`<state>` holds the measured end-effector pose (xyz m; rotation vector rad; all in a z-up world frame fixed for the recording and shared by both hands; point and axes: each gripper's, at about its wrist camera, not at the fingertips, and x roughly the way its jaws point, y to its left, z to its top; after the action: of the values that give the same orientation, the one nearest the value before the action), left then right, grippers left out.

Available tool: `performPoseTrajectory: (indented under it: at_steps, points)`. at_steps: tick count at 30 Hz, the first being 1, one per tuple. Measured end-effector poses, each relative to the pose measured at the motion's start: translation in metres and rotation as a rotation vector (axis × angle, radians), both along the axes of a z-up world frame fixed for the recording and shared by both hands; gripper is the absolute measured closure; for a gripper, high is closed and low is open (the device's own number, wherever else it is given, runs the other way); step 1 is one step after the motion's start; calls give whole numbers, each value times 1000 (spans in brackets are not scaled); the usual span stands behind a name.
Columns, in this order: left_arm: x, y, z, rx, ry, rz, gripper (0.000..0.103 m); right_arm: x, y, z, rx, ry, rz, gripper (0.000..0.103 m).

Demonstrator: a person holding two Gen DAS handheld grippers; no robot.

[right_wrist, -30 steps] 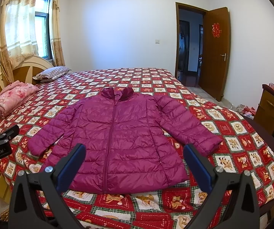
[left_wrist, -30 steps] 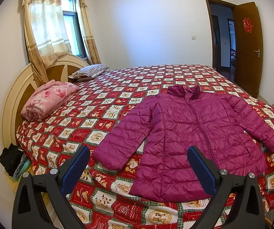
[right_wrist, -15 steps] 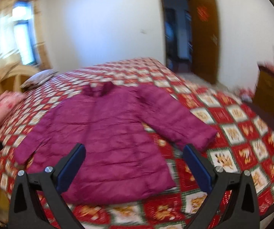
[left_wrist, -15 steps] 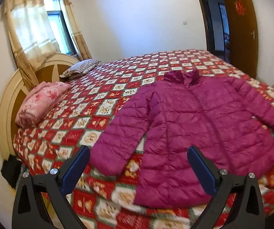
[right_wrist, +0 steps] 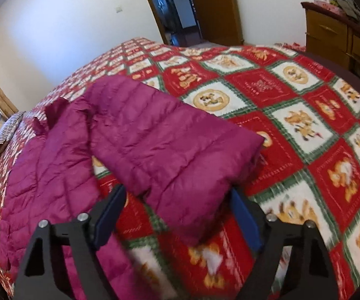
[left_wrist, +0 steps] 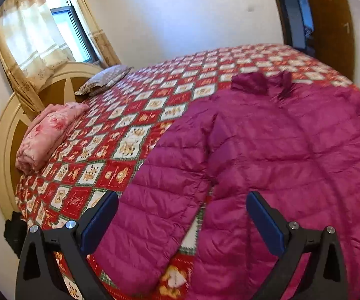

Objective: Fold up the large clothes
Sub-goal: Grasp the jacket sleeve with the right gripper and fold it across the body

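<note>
Both grippers are hovering unclenched: the left gripper (left_wrist: 181, 221) straddling one jacket (left_wrist: 267, 155) sleeve, the right gripper (right_wrist: 177, 216), jaws just closing, around the other sleeve (right_wrist: 170, 155).

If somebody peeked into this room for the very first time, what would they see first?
A big purple puffy jacket lies spread flat on a bed with a red quilt covered in little animal pictures. An open gripper comes at each sleeve: the left gripper and the right gripper, whose jaws have just been closing. A folded pink blanket sits by the headboard.
</note>
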<state>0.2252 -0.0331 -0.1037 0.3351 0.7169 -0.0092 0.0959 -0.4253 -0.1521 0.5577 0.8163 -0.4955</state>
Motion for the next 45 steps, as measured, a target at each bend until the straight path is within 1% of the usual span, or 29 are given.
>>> performPoseTrajectory:
  at_steps: [1, 2, 3, 5, 7, 8, 10, 13, 14, 16, 19, 22, 24, 26, 28, 30, 31, 33, 34, 35, 36, 37, 39, 42, 45]
  points:
    - [7, 2, -5, 6, 7, 13, 1, 4, -5, -3, 5, 3, 4, 42]
    - [12, 4, -9, 11, 14, 23, 1, 9, -10, -4, -2, 8, 7, 56]
    - [18, 7, -12, 12, 24, 30, 1, 11, -14, -3, -10, 4, 9, 67]
    - [31, 16, -16, 21, 28, 57, 1, 18, -26, 1, -35, 1, 3, 78]
    - [44, 22, -17, 45, 26, 72, 1, 24, -32, 11, -98, 5, -7, 82]
    - [53, 26, -18, 58, 23, 87, 1, 29, -36, 18, -133, 1, -8, 84]
    - [67, 33, -17, 59, 23, 115, 1, 39, -36, 34, -183, -15, 5, 85]
    - [87, 40, -12, 34, 29, 149, 1, 62, -14, 64, -292, -61, 69, 86]
    - [92, 42, -10, 22, 31, 160, 1, 73, 3, 75, -340, -77, 110, 86]
    - [98, 42, -7, -5, 36, 169, 1, 90, 31, 86, -396, -103, 175, 86]
    - [102, 39, -2, -24, 29, 169, 1, 122, 84, 96, -465, -140, 300, 87]
    - [100, 34, -1, -19, 20, 155, 1, 148, 128, 92, -503, -159, 403, 88]
    - [98, 32, -3, -8, 14, 147, 1, 166, 158, 82, -510, -160, 478, 88]
    - [98, 34, -6, -4, 14, 146, 1, 183, 188, 65, -516, -146, 553, 88]
    - [98, 35, -10, 3, 16, 147, 1, 195, 207, 50, -519, -129, 595, 88]
    - [99, 36, -16, 13, 25, 150, 1, 207, 222, 29, -506, -99, 643, 88]
    - [99, 36, -19, 15, 33, 150, 1, 209, 228, 24, -497, -90, 652, 88]
    - [100, 36, -23, 21, 43, 147, 1, 216, 235, 10, -464, -54, 673, 83]
    - [100, 35, -24, 22, 45, 142, 1, 217, 233, 5, -443, -38, 678, 70]
    - [100, 33, -24, 23, 45, 137, 1, 213, 230, 3, -417, -35, 691, 43]
    - [100, 31, -24, 22, 44, 135, 1, 207, 230, 5, -402, -47, 699, 28]
    - [101, 28, -22, 15, 46, 126, 1, 198, 227, 8, -399, -69, 696, 28]
    - [102, 18, -19, 4, 45, 115, 1, 183, 220, 15, -433, -68, 683, 28]
    - [102, -9, -12, -5, 24, 94, 1, 169, 208, 22, -418, -81, 669, 26]
    - [99, -40, -9, -33, 29, 41, 1, 162, 190, 27, -444, -77, 605, 26]
